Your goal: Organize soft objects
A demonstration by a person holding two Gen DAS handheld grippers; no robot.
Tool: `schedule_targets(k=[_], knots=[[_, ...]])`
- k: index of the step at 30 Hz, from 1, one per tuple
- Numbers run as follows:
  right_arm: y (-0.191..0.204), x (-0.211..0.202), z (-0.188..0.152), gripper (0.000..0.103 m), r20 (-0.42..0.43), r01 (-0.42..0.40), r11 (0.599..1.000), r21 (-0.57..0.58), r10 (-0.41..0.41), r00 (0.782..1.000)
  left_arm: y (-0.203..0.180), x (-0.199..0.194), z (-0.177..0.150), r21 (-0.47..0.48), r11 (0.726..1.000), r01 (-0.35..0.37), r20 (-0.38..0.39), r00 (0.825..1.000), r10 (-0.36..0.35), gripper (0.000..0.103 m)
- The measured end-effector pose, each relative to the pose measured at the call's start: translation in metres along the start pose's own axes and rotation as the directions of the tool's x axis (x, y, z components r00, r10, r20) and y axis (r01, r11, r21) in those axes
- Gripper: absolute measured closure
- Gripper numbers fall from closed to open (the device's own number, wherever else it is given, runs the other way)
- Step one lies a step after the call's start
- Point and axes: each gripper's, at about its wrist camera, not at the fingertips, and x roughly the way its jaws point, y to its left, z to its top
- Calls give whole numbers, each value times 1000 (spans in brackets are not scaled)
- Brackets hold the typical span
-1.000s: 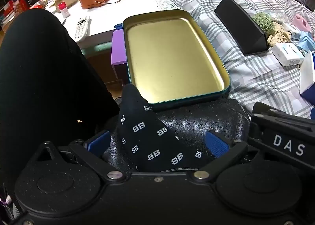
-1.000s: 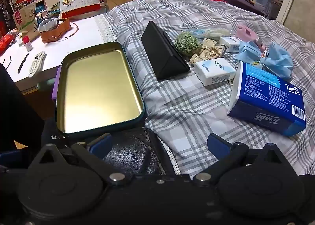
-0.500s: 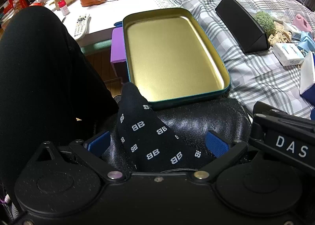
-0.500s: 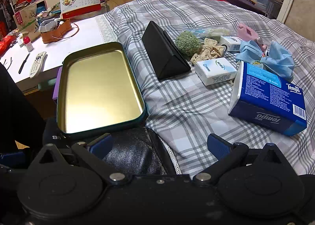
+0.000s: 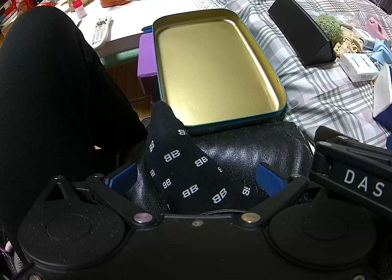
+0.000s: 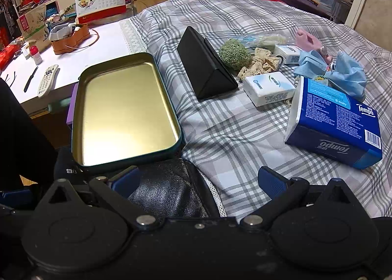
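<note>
Sock (image 5: 188, 172) lies between spread left gripper (image 5: 196, 178) fingers; heel seemingly hidden.

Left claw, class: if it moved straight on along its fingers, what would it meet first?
Probably the black sock with white BB marks, lying between the open left claw's fingers on the black leather cushion. Beyond it comes the gold-lined teal tin tray; depth is uncertain.

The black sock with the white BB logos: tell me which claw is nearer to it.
Left. The sock lies between the open left claw's fingers, on a black leather pouch. The right claw, also open, sits to its right; the sock shows only at that view's left edge.
</note>
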Motion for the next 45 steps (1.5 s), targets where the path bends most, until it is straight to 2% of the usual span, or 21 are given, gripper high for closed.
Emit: schedule_targets(k=[45], knots=[[1, -1, -1, 0, 1, -17, 1000, 5, 17, 1000, 5, -3, 1, -11, 1000, 4, 2, 1000, -4, 3]])
